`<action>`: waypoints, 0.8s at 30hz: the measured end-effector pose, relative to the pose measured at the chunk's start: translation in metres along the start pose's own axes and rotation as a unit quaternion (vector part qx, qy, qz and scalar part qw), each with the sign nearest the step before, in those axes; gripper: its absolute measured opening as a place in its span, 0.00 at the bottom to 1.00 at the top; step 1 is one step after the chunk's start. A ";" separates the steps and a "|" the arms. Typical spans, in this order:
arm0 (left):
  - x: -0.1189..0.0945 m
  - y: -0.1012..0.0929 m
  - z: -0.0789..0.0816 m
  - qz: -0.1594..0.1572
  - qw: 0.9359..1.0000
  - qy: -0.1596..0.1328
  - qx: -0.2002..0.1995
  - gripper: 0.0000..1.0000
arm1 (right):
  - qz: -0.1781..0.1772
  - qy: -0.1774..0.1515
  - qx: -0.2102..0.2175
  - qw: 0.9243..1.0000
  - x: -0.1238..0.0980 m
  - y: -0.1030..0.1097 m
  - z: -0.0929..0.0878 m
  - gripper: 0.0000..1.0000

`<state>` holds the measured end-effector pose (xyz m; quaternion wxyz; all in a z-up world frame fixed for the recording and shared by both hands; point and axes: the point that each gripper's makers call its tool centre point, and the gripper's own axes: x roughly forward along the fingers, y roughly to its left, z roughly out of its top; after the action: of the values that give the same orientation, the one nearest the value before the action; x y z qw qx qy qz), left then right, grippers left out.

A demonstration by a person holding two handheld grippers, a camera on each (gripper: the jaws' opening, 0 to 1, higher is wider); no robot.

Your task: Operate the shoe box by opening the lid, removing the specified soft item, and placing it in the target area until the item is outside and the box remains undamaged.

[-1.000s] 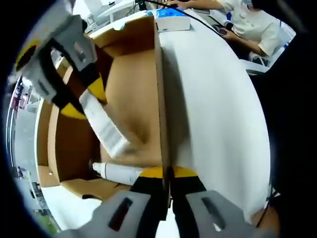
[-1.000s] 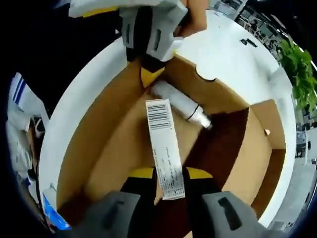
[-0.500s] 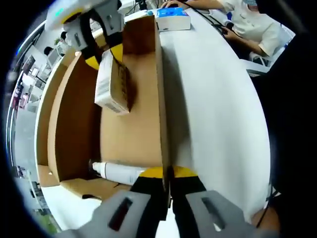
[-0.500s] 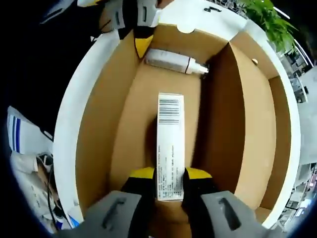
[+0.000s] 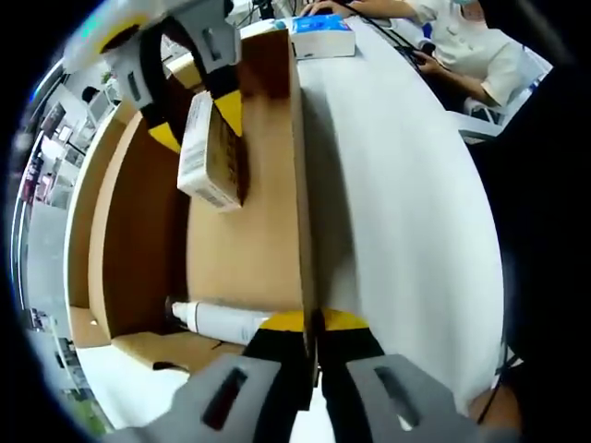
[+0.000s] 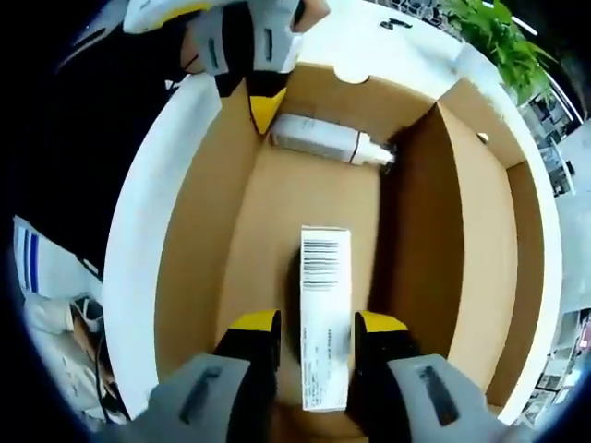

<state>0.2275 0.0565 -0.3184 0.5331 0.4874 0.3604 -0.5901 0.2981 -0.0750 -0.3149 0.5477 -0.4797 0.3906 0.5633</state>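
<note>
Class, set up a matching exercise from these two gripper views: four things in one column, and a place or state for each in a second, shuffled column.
Things:
1. small barcoded carton
2. white tube
3. left gripper
4. blue and white box

Places or states:
A. clamped on the shoe box wall
B. on the white table, outside the shoe box
C. held between the right gripper fingers
D. lying on the box floor at one end

Pairs: 1-C, 2-D, 3-A, 4-B
</note>
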 end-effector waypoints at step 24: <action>-0.001 0.000 0.000 0.000 1.000 0.000 0.002 0.03 | -0.024 0.044 -0.020 0.999 -0.003 -0.003 -0.006 0.20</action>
<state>0.2277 0.0570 -0.3179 0.5323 0.4882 0.3594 -0.5909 0.3015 -0.0815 -0.3128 0.5341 -0.5240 0.3911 0.5359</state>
